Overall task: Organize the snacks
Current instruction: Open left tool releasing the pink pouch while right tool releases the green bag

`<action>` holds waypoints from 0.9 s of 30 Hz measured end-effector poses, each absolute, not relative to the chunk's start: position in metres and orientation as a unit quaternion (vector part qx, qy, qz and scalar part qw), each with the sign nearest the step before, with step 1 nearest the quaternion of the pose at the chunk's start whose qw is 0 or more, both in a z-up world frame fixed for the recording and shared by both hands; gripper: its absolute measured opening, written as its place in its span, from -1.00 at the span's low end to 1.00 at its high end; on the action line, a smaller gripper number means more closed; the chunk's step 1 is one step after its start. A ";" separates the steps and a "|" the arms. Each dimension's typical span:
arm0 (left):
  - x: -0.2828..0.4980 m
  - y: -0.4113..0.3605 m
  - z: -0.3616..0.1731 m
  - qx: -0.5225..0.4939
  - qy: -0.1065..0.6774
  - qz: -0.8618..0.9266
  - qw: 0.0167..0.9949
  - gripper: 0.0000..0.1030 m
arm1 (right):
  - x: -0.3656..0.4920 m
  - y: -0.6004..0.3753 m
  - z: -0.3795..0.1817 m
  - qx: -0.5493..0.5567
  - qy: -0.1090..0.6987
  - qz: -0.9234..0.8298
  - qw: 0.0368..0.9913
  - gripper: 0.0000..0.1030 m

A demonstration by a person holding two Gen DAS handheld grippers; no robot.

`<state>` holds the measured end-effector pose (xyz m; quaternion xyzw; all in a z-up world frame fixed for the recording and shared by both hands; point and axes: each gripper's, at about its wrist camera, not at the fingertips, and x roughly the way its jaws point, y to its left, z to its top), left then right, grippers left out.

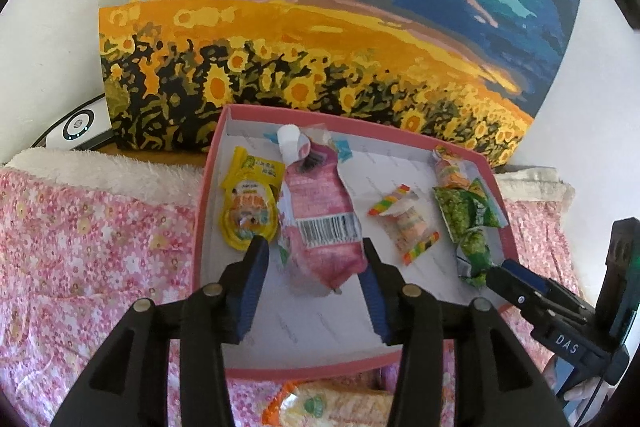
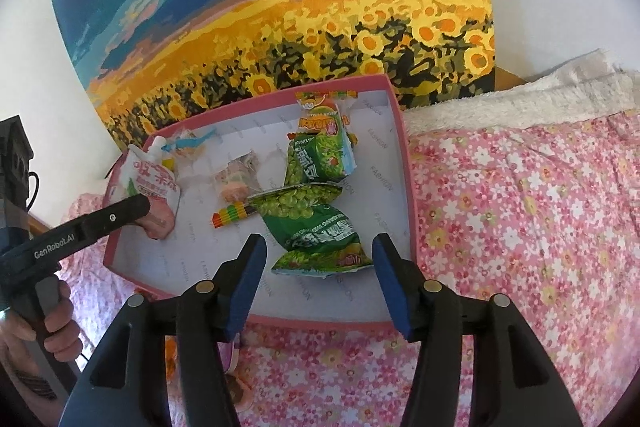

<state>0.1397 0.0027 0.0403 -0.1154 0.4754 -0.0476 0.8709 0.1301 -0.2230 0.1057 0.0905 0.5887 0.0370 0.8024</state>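
Left wrist view: a pink spouted pouch (image 1: 320,223) is seen lying in a shallow pink-rimmed box (image 1: 208,187) with a white floor, barcode side up. The pouch lies between the parted fingers of the left gripper (image 1: 314,253), and a gap is visible on each side, so nothing is gripped. To its left a yellow packet (image 1: 250,203) is found, its print too blurred to read. To its right a clear candy wrapper with rainbow ends (image 1: 406,223) is seen, then two green pea packets (image 1: 468,223), one partly overlapping the other. The tip of the right gripper (image 1: 508,281) is caught at the box's right edge; its fingers are cut off here. Another snack (image 1: 336,405) is half hidden under the gripper at the bottom, and it cannot be identified.

Right wrist view: the nearer green pea packet (image 2: 316,227) is seen lying on the box floor between the right gripper's spread fingers (image 2: 386,259), which stand clear of it. The other packet (image 2: 320,159) is behind it, and an orange-topped packet is partly covered by that one. The left gripper (image 2: 136,205) is seen from the side over the pouch, which it partly hides, with a hand (image 2: 56,319) on its handle cut off by the frame.

The box rests on a pink floral quilt (image 2: 520,227), against a sunflower painting (image 2: 280,7). A white device (image 1: 78,125) is only partly visible beside the painting.
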 end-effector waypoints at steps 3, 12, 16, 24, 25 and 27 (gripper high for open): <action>0.135 0.003 0.042 -0.117 0.475 -0.050 0.871 -0.08 | 0.126 -0.224 0.112 0.092 0.584 0.036 0.806 0.11; 0.117 0.010 0.049 -0.115 0.463 -0.055 0.877 -0.08 | 0.111 -0.219 0.127 0.095 0.576 0.036 0.811 0.11; 0.108 0.011 0.051 -0.113 0.458 -0.057 0.880 -0.08 | 0.105 -0.216 0.133 0.096 0.573 0.037 0.813 0.11; 0.093 0.010 0.056 -0.111 0.453 -0.056 0.883 -0.08 | 0.094 -0.209 0.143 0.094 0.572 0.044 0.814 0.11; 0.091 0.009 0.057 -0.111 0.453 -0.056 0.883 -0.08 | 0.093 -0.209 0.144 0.093 0.572 0.045 0.814 0.11; 0.086 0.010 0.057 -0.111 0.453 -0.056 0.883 -0.08 | 0.090 -0.209 0.146 0.093 0.572 0.046 0.814 0.11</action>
